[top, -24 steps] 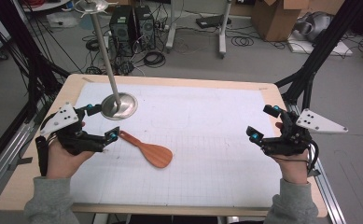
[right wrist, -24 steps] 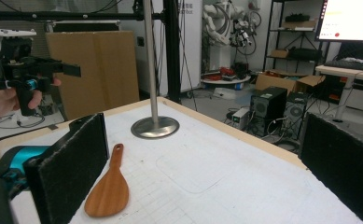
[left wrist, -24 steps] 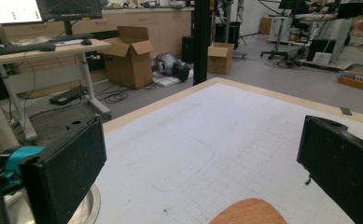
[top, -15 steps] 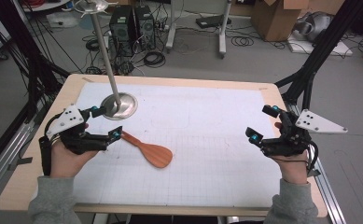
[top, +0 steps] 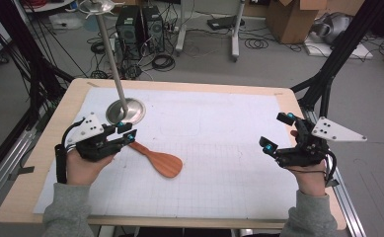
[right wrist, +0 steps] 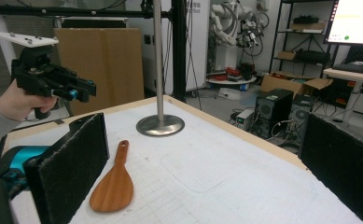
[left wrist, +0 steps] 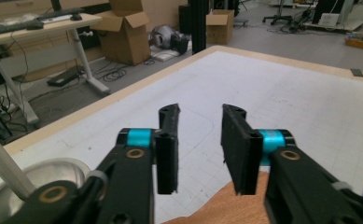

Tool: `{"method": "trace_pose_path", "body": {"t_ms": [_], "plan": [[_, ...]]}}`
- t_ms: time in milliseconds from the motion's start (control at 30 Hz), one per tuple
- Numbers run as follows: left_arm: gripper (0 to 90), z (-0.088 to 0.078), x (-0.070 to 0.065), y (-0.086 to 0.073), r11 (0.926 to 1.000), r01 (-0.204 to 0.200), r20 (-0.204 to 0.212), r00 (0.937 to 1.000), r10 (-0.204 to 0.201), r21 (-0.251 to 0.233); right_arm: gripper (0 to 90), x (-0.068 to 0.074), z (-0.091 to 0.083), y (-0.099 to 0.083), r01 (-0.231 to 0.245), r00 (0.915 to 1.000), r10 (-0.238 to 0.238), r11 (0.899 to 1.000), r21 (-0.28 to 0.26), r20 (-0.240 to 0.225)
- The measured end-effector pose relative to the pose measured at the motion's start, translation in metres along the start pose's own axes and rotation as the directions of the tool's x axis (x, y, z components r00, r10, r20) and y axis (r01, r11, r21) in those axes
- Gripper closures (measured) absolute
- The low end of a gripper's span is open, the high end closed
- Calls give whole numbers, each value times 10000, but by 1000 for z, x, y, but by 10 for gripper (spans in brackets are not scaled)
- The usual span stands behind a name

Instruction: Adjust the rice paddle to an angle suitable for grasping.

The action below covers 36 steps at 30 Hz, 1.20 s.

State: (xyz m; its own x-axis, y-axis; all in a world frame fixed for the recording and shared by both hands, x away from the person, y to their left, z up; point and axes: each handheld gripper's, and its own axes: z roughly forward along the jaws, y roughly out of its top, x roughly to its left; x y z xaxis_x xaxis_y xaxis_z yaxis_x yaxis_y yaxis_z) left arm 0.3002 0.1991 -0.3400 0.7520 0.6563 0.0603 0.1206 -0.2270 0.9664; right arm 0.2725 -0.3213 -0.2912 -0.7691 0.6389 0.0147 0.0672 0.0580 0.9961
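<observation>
The spatula (top: 157,160) lies flat near the table's (top: 229,103) left edge, unlifted. The left gripper (top: 127,132) hovers above its handle, fingers apart; right gripper (top: 277,133) waits wide open.

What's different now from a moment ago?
The left gripper has lifted slightly off the spoon handle and drawn back toward the metal stand; its jaws are open, gripping nothing. The spoon lies where it was. The right gripper, open and empty, and the stand have not moved.
</observation>
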Motion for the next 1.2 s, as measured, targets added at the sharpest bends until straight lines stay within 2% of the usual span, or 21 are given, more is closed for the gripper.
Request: {"method": "trace_pose_path", "body": {"t_ms": [33,100,333,767,900,1200], "plan": [[735,2,0,-1,10000,42,-47,10000,-42,36,2,0,0,0,0,10000,0,10000,0,0],[802,5,-1,-2,9997,228,-64,9997,-227,100,2,0,-1,-1,1,10000,-1,10000,78,-14],[882,17,1,-7,9977,364,-96,9993,-359,574,2,1,-2,-3,62,10000,-61,9995,295,-30],[889,40,5,-19,9886,848,-287,9962,-818,1242,2,2,-4,-5,141,9999,-140,9989,458,-27],[890,49,4,-24,9847,873,-239,9961,-846,1506,2,3,-4,-6,123,9999,-122,9984,551,-23],[889,68,-1,-32,9759,652,-70,9978,-652,2081,2,4,-7,-7,158,9999,-159,9979,633,18]]}}
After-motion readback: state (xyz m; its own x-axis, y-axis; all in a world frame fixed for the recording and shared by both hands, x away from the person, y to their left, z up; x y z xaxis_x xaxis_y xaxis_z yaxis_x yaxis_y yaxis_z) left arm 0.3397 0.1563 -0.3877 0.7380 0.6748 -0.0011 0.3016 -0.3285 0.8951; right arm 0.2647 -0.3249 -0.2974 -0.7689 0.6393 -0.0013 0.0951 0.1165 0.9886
